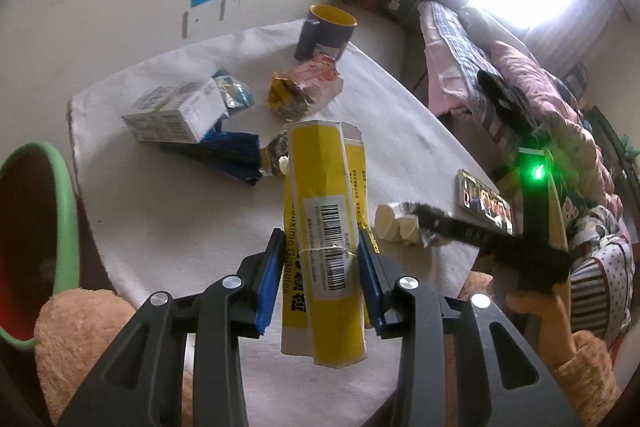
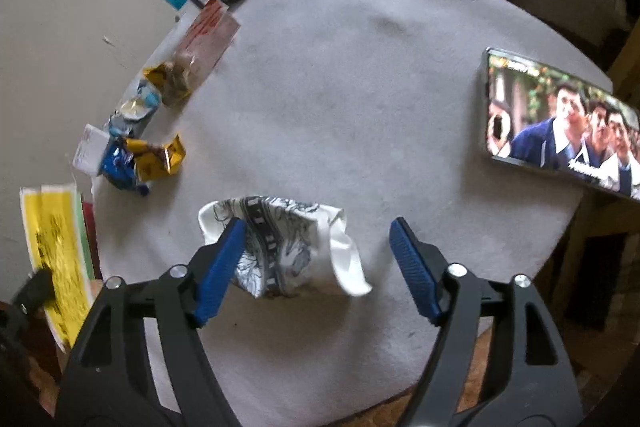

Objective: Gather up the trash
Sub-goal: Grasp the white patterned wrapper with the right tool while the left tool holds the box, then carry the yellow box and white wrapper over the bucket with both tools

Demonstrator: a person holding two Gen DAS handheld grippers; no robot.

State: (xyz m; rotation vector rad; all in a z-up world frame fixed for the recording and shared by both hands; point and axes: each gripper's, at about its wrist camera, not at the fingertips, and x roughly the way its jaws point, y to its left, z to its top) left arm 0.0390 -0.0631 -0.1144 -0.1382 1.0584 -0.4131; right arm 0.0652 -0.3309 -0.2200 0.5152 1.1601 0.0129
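Note:
My left gripper (image 1: 320, 243) is shut on a flattened yellow box (image 1: 320, 167) with a barcode label, held upright above the white-clothed table (image 1: 400, 147). The same box shows at the left edge of the right wrist view (image 2: 56, 247). My right gripper (image 2: 318, 227) is open over a crumpled printed paper cup (image 2: 288, 247). The cup lies on the cloth between the jaws, close against the left pad and well apart from the right pad. In the left wrist view the cup (image 1: 394, 223) sits at the right, with the right gripper's dark fingers beside it.
More trash lies at the back: a white carton (image 1: 172, 115), a blue wrapper (image 1: 224, 155), a yellow foil packet (image 1: 288, 95) and a pink wrapper (image 1: 320, 75). A dark mug (image 1: 324, 31) stands behind. A lit phone (image 2: 560, 127) lies right. A green-rimmed bin (image 1: 60, 211) is left.

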